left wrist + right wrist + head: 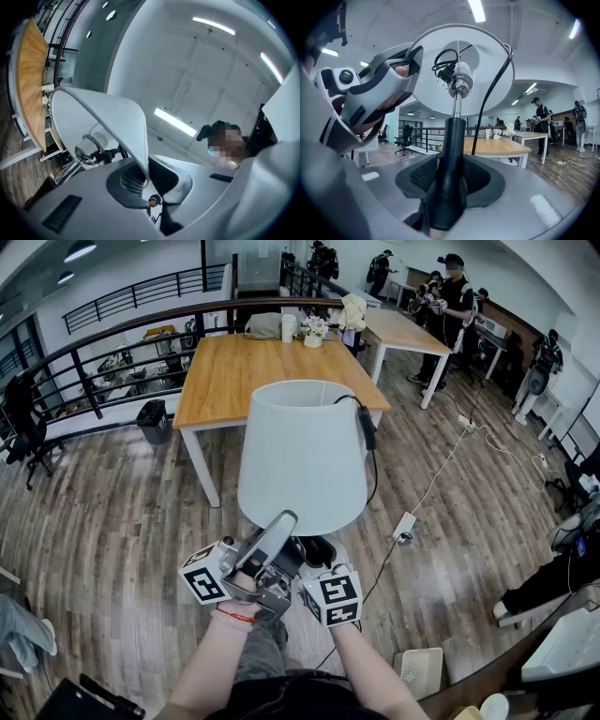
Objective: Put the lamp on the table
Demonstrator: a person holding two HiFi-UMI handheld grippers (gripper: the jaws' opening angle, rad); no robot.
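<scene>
The lamp has a white conical shade (300,456), a black stem (452,159) and a black cord (367,437) hanging down its right side. I carry it in the air above the wood floor, in front of the wooden table (234,371). My left gripper (147,180) is shut on the lower rim of the shade (110,115), seen in the head view at the shade's bottom left. My right gripper (451,185) is shut on the black stem just under the shade; in the head view only its marker cube (330,598) shows. The bulb socket (458,79) sits inside the shade.
The table's far end holds a flower vase (313,331), a cup (289,326) and a bag (263,325). A black bin (154,421) stands left of the table, with a railing (103,352) behind. A power strip (404,526) and cable lie on the floor to the right. People (453,306) stand at the back right.
</scene>
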